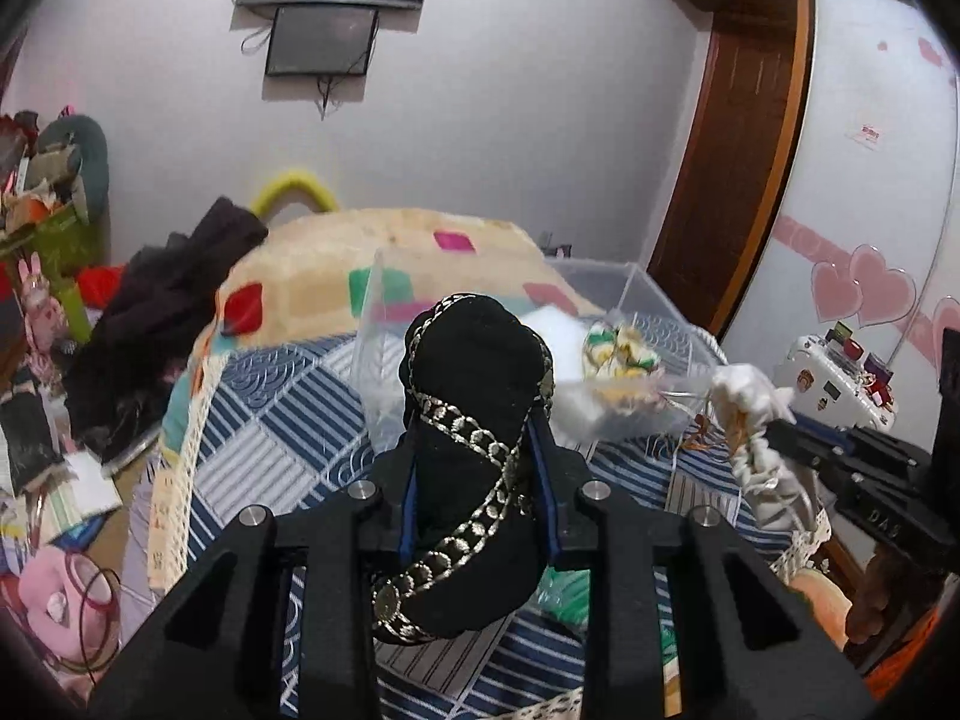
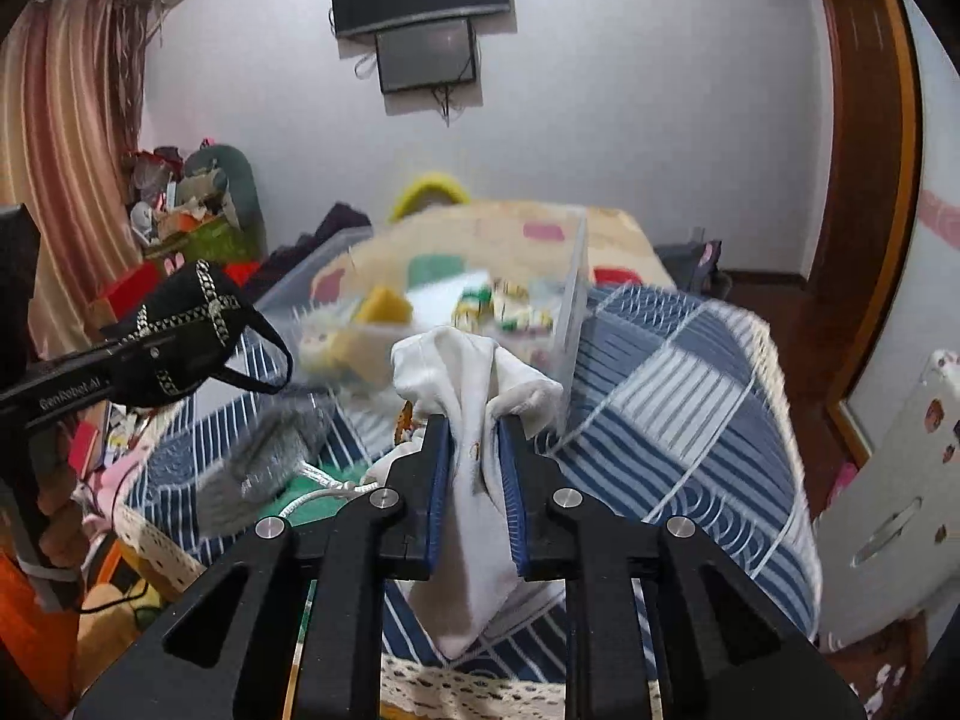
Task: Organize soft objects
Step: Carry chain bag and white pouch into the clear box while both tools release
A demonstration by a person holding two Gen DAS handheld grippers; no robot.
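My left gripper (image 1: 477, 420) is shut on a black fabric pouch with gold trim (image 1: 474, 372), held above the bed; it also shows in the right wrist view (image 2: 180, 330). My right gripper (image 2: 474, 426) is shut on a white cloth (image 2: 474, 378), held above the bed just in front of a clear plastic box (image 2: 573, 300); the cloth also shows in the left wrist view (image 1: 750, 420). The box (image 1: 636, 282) holds a yellow sponge (image 2: 384, 306) and small colourful soft items (image 1: 618, 351).
The bed has a blue striped quilt (image 2: 690, 396) and a patterned beige pillow (image 1: 396, 252). Dark clothes (image 1: 174, 300) lie at its left. A grey knitted item (image 2: 264, 462) lies on the quilt. Clutter stands left; a wardrobe (image 1: 870, 180) stands right.
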